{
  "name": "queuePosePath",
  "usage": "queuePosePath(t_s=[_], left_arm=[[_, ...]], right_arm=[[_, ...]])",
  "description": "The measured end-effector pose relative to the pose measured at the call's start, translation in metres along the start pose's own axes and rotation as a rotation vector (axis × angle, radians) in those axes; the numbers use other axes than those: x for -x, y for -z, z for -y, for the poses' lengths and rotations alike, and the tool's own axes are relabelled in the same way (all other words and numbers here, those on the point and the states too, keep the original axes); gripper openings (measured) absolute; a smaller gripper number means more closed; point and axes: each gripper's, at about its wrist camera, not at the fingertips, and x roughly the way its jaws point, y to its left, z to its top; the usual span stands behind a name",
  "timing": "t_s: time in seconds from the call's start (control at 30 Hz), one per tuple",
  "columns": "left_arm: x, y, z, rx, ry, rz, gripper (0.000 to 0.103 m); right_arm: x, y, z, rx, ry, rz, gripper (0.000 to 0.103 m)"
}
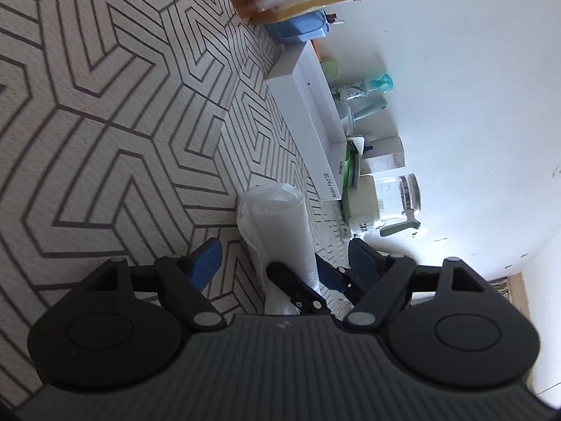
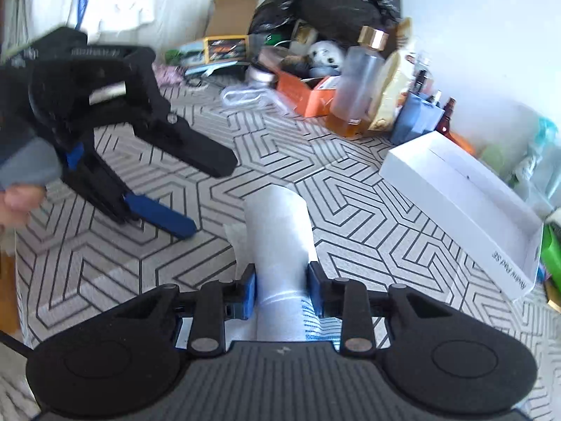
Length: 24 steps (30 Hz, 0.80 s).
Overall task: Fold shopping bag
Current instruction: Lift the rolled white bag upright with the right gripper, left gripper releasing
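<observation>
The white plastic shopping bag (image 2: 277, 242) lies folded into a narrow strip on the patterned cloth. My right gripper (image 2: 282, 287) is shut on its near end, one blue pad on each side. The bag also shows in the left wrist view (image 1: 277, 224), with the right gripper's fingers (image 1: 298, 284) clamped on it. My left gripper (image 1: 284, 259) is open and empty, jaws wide apart above the cloth. It shows in the right wrist view (image 2: 207, 193) at the left, off the bag, held in a hand.
A white open box (image 2: 466, 207) lies to the right of the bag. Bottles (image 2: 357, 80), an orange box (image 2: 308, 91), a blue container (image 2: 413, 119) and a black sack (image 2: 326, 3) crowd the back by the white wall. A measuring jug (image 1: 392, 200) stands near the box.
</observation>
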Motion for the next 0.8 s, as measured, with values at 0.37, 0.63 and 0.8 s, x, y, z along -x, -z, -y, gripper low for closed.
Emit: queuePosePath(t_s=[0.37,0.63,0.8], left_arm=[[-0.03,0.008,0.007,0.034,0.071,-0.028,0.079],[-0.016,-0.003,0.004,0.055,-0.009,0.027,0.08],[-0.026,-0.008,-0.004,0.121,0.053,-0.027,0.081]], right_arm=[[-0.008,-0.009,0.046,-0.16,-0.095,0.02,0.03],[-0.019,-0.017,0.01,0.034,0.032,-0.021,0.031],[-0.018,-0.012,0.021,-0.046,-0.012,-0.014,0.031]])
